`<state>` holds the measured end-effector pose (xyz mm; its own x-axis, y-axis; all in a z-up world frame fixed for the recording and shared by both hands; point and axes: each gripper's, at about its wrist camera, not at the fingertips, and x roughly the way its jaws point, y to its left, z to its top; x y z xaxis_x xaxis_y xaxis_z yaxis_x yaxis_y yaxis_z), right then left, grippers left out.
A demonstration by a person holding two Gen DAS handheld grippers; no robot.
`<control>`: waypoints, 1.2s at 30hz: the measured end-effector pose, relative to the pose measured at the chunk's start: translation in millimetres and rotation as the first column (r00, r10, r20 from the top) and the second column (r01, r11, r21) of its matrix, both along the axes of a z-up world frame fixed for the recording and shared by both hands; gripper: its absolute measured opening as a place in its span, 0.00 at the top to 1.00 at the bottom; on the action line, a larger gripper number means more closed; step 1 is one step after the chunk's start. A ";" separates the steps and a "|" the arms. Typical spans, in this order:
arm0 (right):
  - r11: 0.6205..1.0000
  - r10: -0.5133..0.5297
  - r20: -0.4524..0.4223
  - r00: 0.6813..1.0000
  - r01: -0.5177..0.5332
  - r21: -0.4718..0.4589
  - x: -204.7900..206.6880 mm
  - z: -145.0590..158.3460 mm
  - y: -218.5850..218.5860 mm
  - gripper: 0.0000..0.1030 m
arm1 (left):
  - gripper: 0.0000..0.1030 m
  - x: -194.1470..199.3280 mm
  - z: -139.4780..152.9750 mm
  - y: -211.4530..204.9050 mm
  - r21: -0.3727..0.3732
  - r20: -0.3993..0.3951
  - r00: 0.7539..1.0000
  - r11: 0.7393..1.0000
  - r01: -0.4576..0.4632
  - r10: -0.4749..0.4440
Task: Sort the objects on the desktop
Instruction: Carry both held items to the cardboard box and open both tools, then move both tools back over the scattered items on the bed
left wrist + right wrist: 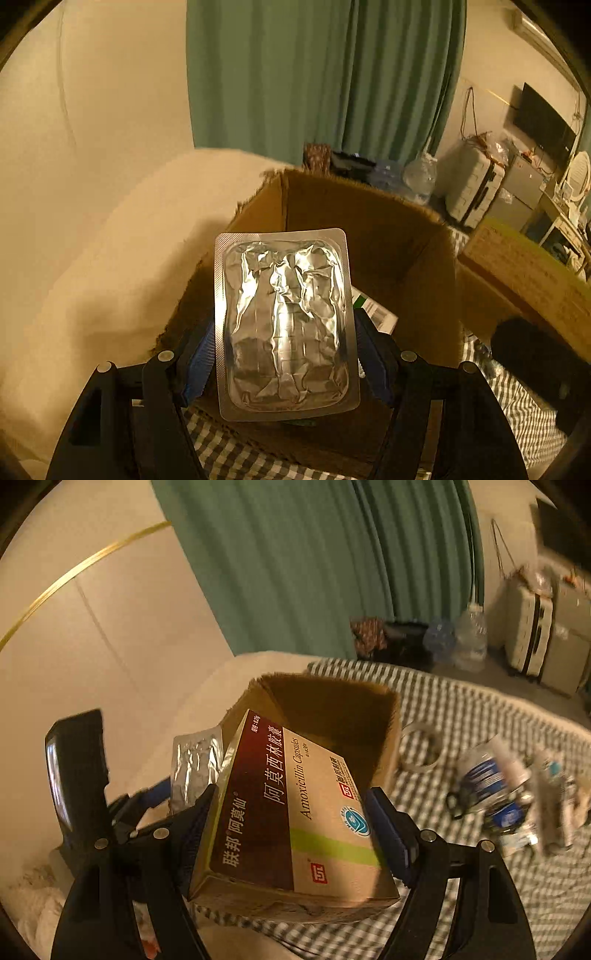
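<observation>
My left gripper [284,343] is shut on a silver foil blister pack [286,321] and holds it above the near edge of an open brown cardboard box [402,251]. A white and green packet [373,310] lies inside the box. My right gripper [291,819] is shut on an Amoxicillin Capsules box [291,819], red, beige and green, held just in front of the same cardboard box [332,709]. In the right wrist view the blister pack [195,764] and the left gripper [147,797] show at the left.
The cardboard box stands on a checked cloth [461,709]. A tape roll [421,749] and a pile of tubes and small packets [517,797] lie on the cloth to the right. Another cardboard box [517,273] shows at right. A cream wall, green curtain, bottles and suitcase lie behind.
</observation>
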<state>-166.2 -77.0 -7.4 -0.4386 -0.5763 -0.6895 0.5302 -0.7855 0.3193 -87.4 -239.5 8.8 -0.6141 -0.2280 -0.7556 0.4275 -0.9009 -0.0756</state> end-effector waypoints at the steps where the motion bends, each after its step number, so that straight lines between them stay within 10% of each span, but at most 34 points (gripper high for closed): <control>1: 1.000 0.001 0.007 1.000 -0.001 -0.017 -3.2 -1.0 -3.7 0.23 | 0.31 -4.9 -7.1 -3.1 0.010 0.026 1.000 1.000 0.011 -0.011; 4: 0.998 -0.025 0.020 0.999 0.026 -0.049 -19.4 -1.4 -3.0 0.08 | 0.27 -10.4 -19.6 -6.9 0.021 0.070 0.998 1.000 0.004 -0.006; 14: 0.988 -0.152 -0.099 0.983 0.155 0.013 -16.5 27.5 73.4 0.08 | 0.10 -4.2 -17.7 37.1 0.013 0.121 0.987 0.994 0.108 -0.109; 24: 0.923 -0.361 -0.312 0.879 0.384 0.013 33.0 67.9 230.0 0.00 | 0.00 -10.8 39.3 168.9 0.068 -0.008 0.951 0.949 0.307 -0.308; 36: 0.873 -0.436 -0.339 0.834 0.483 0.064 21.9 -17.4 326.7 0.00 | 0.00 -76.6 -18.1 283.2 0.062 0.049 0.949 0.949 0.309 -0.312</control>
<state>-144.3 249.7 -24.8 -0.8291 -0.1626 -0.5350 0.1486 -0.9865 0.0696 -164.0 43.7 -9.2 -0.6031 0.0083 -0.7976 0.1320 -0.9851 -0.1101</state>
